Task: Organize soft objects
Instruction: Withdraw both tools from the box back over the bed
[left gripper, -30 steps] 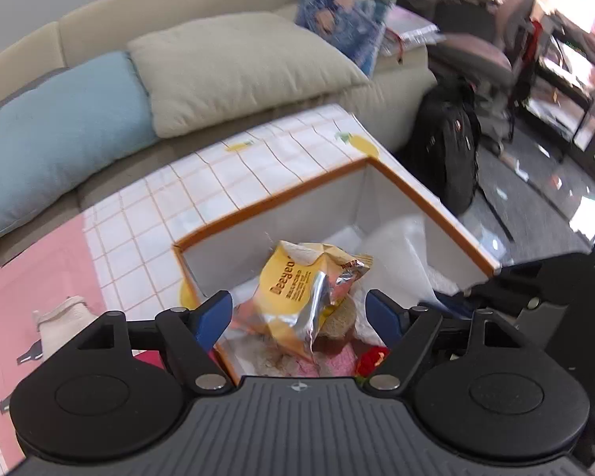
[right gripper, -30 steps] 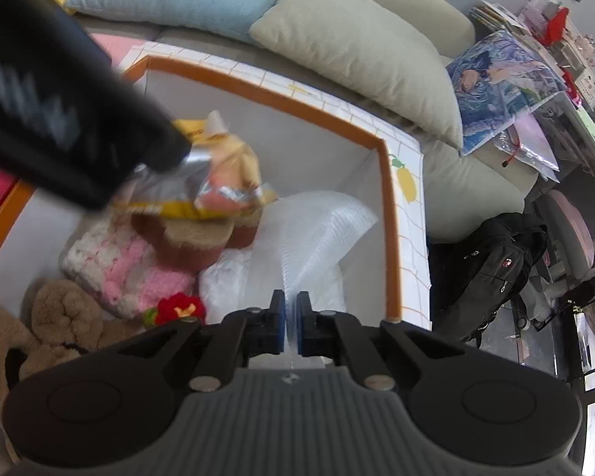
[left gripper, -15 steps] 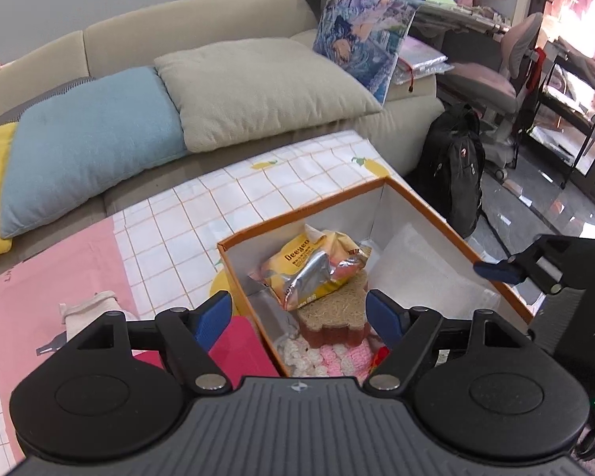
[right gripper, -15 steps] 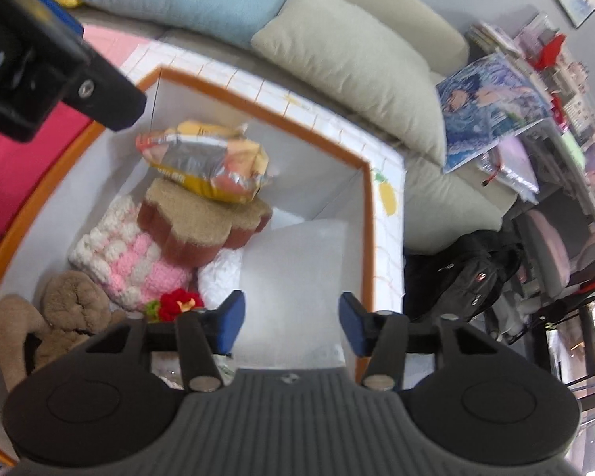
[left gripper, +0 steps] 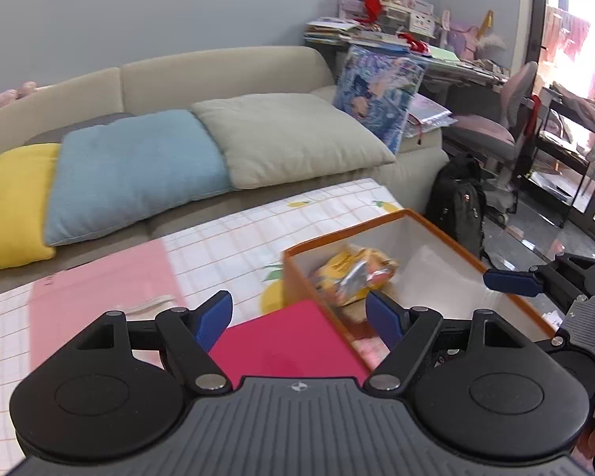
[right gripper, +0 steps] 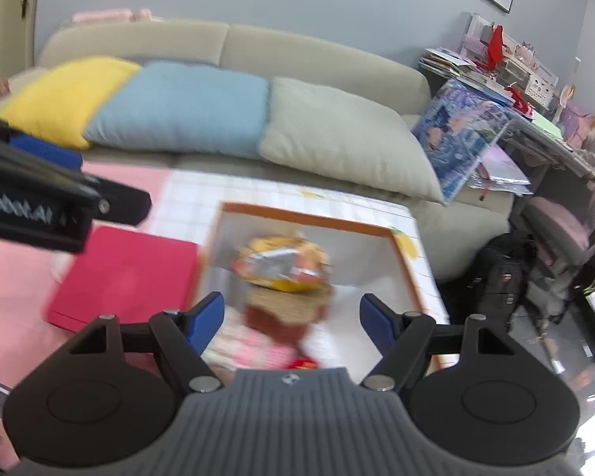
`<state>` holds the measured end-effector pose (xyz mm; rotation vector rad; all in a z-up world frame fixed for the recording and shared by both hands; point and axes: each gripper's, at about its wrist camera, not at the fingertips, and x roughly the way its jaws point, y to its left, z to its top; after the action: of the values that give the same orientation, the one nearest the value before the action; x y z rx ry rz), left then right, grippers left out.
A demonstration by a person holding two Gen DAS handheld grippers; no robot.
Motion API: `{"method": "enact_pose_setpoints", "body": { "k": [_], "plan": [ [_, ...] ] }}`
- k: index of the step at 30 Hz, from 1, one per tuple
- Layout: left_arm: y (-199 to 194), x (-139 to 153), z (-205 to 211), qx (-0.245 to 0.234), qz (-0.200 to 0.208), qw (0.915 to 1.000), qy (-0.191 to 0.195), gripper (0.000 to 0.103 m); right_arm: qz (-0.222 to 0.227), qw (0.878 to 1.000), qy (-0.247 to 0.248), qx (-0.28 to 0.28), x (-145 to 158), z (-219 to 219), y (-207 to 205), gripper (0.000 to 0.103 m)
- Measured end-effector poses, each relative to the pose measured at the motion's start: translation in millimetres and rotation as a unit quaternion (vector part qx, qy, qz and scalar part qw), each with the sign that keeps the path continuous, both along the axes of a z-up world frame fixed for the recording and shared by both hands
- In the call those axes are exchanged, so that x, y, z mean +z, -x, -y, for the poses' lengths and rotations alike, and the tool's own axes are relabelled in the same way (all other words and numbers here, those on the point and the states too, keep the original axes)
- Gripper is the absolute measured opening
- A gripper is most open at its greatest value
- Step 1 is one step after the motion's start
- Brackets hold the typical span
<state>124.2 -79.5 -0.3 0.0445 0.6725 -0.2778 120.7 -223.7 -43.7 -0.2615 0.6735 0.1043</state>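
Inside the box (right gripper: 400, 273), blurred, perhaps knitwear (right gripper: 254, 347); both claws spread, right (right gripper: 291, 319) widening.

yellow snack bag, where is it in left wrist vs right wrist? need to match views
Left wrist: yellow snack bag right of centre, inside the orange-rimmed box, just above the right fingertip of the left hand-held gripper.
Right wrist: yellow snack bag near centre, blurred, in the same box, lying on a brown plush piece.
Shared landmark: red flat item lying beside the box's left wall in both.
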Motion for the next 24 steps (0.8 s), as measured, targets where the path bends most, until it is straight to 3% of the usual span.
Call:
{"method": "enact_pose_setpoints", "body": {
  "k": [5, 14, 19, 24],
  "plan": [
    [22, -5, -33, 0.030, 0.003, 0.9995, -0.010, 0.083, -0.001, 0.999, -0.038, 0.011, -6, -33, 18, 0.078],
    [47, -29, -89, 0.091, -0.023, 0.9955, -0.009, 0.083, -0.025, 0.996, -0.069, 0.054, -22, -82, 44, 0.080],
    [57, -47, -119, 0.111, -0.056, 0.9922, -0.008, 0.076, -0.038, 0.993, -0.071, 0.087, -28, -108, 50, 0.076],
    [61, -55, -142, 0.122, -0.069, 0.9902, -0.001, 0.063, -0.048, 0.988, -0.050, 0.141, -31, -135, 43, 0.075]
  ]
}}
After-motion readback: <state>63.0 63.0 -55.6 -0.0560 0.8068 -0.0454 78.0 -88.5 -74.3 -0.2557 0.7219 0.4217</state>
